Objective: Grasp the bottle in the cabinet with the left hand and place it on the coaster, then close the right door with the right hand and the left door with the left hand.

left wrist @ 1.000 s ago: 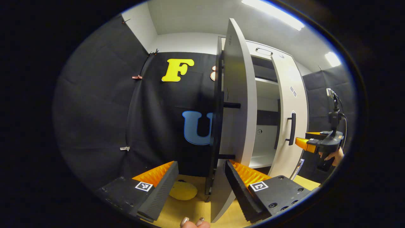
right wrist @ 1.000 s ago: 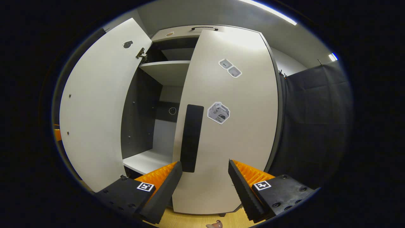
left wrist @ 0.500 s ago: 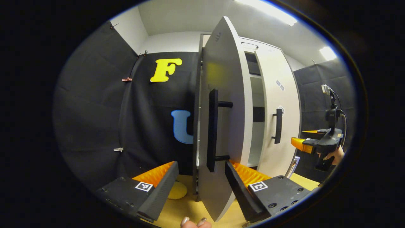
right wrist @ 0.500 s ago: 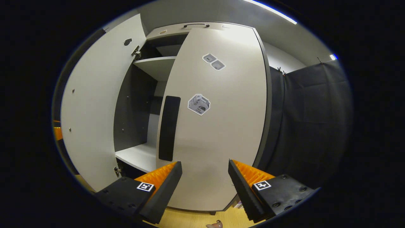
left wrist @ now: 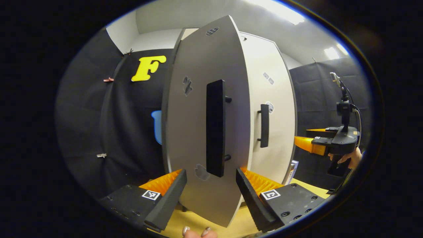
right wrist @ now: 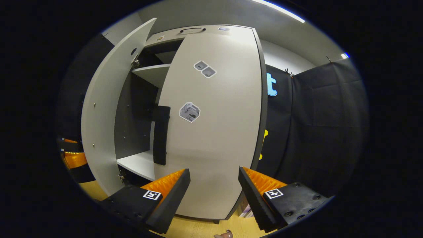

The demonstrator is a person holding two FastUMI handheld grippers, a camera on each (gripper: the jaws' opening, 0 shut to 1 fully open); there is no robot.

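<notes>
Now, in the left gripper view, your left gripper (left wrist: 211,195) stands wide, holding nothing, with the left door (left wrist: 198,138) right in front of it and the door's handle (left wrist: 215,127) at twelve o'clock between the fingers. That door hangs partly open. The right door (left wrist: 276,115) sits at two o'clock, and the right gripper (left wrist: 314,143) at three, well off it. If you push off-centre, a finger may catch the handle and jolt the door.

Turning to the right gripper view, your right gripper (right wrist: 214,195) is also wide and empty, facing the right door (right wrist: 214,132), which looks nearly shut. The left door (right wrist: 102,115) stands ajar at nine o'clock. Swung too fast, it could bang the frame or bounce open.

I can't make out the bottle or coaster here.
</notes>
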